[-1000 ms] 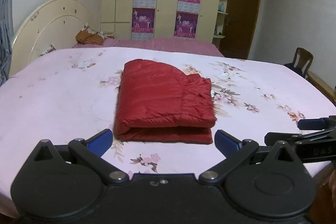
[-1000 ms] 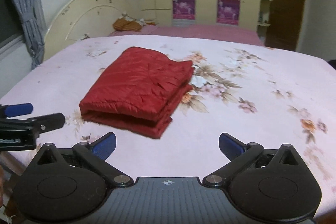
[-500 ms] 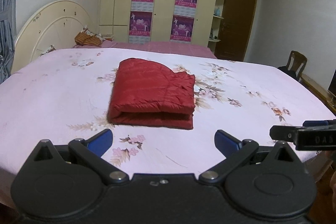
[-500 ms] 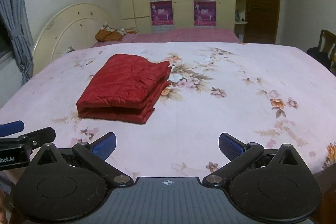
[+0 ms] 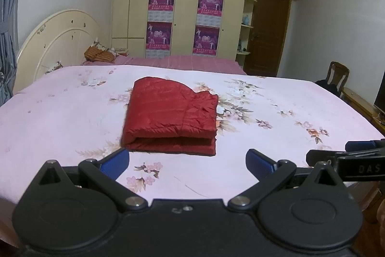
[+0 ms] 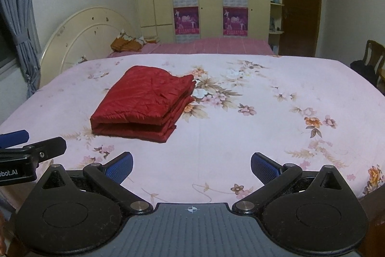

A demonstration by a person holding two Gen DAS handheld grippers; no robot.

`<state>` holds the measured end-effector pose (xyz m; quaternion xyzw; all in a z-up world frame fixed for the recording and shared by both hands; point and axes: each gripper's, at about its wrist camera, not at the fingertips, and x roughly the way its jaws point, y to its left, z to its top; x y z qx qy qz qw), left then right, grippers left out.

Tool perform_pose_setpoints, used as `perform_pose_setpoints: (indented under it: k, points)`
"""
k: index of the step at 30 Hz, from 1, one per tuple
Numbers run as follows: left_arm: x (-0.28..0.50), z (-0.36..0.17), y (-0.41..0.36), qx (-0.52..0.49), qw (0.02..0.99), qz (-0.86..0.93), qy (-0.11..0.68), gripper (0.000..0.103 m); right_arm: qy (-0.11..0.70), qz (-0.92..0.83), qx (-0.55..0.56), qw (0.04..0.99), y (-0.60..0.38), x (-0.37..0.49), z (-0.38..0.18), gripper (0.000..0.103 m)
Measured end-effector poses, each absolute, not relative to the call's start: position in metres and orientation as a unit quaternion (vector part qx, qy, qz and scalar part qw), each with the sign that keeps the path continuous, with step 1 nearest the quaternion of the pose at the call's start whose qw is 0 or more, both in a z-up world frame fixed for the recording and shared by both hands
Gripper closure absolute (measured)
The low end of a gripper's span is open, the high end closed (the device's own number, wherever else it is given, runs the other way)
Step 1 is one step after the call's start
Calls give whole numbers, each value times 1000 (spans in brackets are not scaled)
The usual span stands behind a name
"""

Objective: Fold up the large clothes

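Observation:
A red quilted jacket (image 5: 168, 116) lies folded into a thick rectangle on the pink floral bedspread (image 5: 60, 112), its folded edges facing me. In the right wrist view the same jacket (image 6: 146, 100) sits left of centre. My left gripper (image 5: 187, 160) hovers open at the near edge of the bed, well short of the jacket, with nothing between its blue pads. My right gripper (image 6: 191, 164) is likewise open and empty, off to the jacket's right. Each gripper shows at the edge of the other's view.
A cream round headboard (image 5: 55, 40) stands at the left, with an orange-brown bundle (image 5: 98, 54) on a pink mattress behind the bed. Cream wardrobes with posters (image 5: 182, 18) fill the back wall. A wooden chair (image 5: 336, 78) and brown door (image 5: 267, 28) are at the right.
Both grippers have drawn back and risen from the bed, so the folded jacket looks smaller and farther away. The jacket itself has not moved; both grippers stayed open.

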<state>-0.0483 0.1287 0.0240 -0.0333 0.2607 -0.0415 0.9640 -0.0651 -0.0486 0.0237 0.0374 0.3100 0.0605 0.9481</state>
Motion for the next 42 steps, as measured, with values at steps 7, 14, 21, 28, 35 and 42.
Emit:
perform_pose_setpoints:
  k: [7,14,21,28,35,42]
  points:
    - [-48,26,126,-28,965,-44,258,0,307,61,40,949,-51,-65,26,0]
    - [-47,26,125,-27,965,-45,258,0,306,60,39,949,-55,-63,27,0]
    - [-46,27,125,-27,965,-45,258,0,305,60,40,950,-55,-62,27,0]
    - [-45,27,125,-26,965,-45,257,0,305,60,38,950,-56,-61,26,0]
    - [-43,28,126,-28,965,-44,257,0,305,62,37,950,-57,-59,26,0]
    - [-42,29,127,-27,965,-44,257,0,304,63,36,950,-58,-58,26,0]
